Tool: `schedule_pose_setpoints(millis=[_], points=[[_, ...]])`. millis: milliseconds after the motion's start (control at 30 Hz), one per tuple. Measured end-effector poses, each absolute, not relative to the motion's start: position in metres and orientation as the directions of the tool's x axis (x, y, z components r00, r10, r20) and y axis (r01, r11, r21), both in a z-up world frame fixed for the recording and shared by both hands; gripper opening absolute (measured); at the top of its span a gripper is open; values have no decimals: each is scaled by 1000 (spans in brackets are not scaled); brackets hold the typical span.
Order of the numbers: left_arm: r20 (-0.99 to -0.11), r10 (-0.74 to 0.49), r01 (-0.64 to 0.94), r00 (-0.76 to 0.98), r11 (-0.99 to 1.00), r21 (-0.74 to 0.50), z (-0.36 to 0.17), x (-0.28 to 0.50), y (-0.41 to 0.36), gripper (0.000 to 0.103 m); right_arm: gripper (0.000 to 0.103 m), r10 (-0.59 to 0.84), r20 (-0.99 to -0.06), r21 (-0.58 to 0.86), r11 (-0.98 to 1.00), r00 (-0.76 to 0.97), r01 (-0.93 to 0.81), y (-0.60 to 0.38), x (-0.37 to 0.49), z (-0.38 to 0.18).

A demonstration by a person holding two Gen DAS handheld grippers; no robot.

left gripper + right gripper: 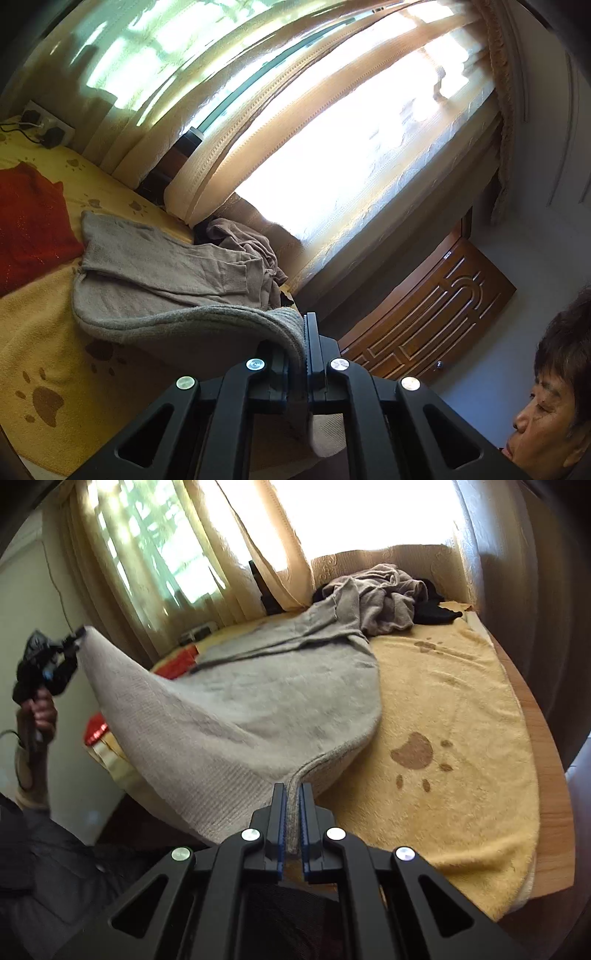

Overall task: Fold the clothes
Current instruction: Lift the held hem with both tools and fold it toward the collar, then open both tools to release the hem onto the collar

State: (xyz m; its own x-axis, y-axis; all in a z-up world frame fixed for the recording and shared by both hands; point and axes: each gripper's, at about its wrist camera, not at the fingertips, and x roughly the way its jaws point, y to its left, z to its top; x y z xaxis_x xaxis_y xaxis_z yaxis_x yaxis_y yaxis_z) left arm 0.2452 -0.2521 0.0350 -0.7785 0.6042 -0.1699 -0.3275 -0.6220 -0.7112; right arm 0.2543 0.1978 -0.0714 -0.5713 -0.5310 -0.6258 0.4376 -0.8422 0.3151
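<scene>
A grey knit sweater (258,701) lies spread over the yellow paw-print blanket (461,709), its near hem lifted off the bed. My right gripper (293,794) is shut on one hem corner, the knit pinched between its blue pads. My left gripper (304,325) is shut on the other hem corner, which drapes over its left finger; in the right wrist view the left gripper (79,633) is raised at far left, held by a hand. The sweater (159,273) stretches away from it, a sleeve folded across the body.
A heap of grey-brown and black clothes (388,594) lies at the far end by the curtains (295,129). A red garment (29,221) lies beside the sweater. A plug strip (48,129) sits on the bed's far corner. A wooden door (436,314) and a person's head (554,398) are right.
</scene>
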Motion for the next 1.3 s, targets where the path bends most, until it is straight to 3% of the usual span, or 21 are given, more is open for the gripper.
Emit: schedule_pose_setpoints(millis=[333, 567, 867, 1033, 1200, 1300], points=[[-136, 544, -268, -828, -597, -756, 29, 210, -294, 6, 7, -547, -491, 206, -829, -678, 520, 178, 172, 18], [-165, 508, -211, -846, -601, -771, 30, 149, -327, 6, 7, -519, -465, 220, -852, -717, 475, 166, 71, 39], [-265, 446, -33, -855, -557, -830, -17, 34, -388, 6, 7, -449, -489, 242, -893, -748, 379, 123, -78, 24], [-357, 410, 113, -839, -510, -853, -62, -30, -418, 7, 7, -390, -563, 259, -921, -728, 293, 101, -156, -14], [-450, 397, 227, -800, -494, -839, -105, -75, -429, 7, 7, -339, -618, 241, -941, -710, 239, 92, -193, -49], [-448, 402, 237, -798, -475, -847, -117, -86, -433, 7, 7, -329, -623, 242, -944, -709, 225, 93, -201, -55]])
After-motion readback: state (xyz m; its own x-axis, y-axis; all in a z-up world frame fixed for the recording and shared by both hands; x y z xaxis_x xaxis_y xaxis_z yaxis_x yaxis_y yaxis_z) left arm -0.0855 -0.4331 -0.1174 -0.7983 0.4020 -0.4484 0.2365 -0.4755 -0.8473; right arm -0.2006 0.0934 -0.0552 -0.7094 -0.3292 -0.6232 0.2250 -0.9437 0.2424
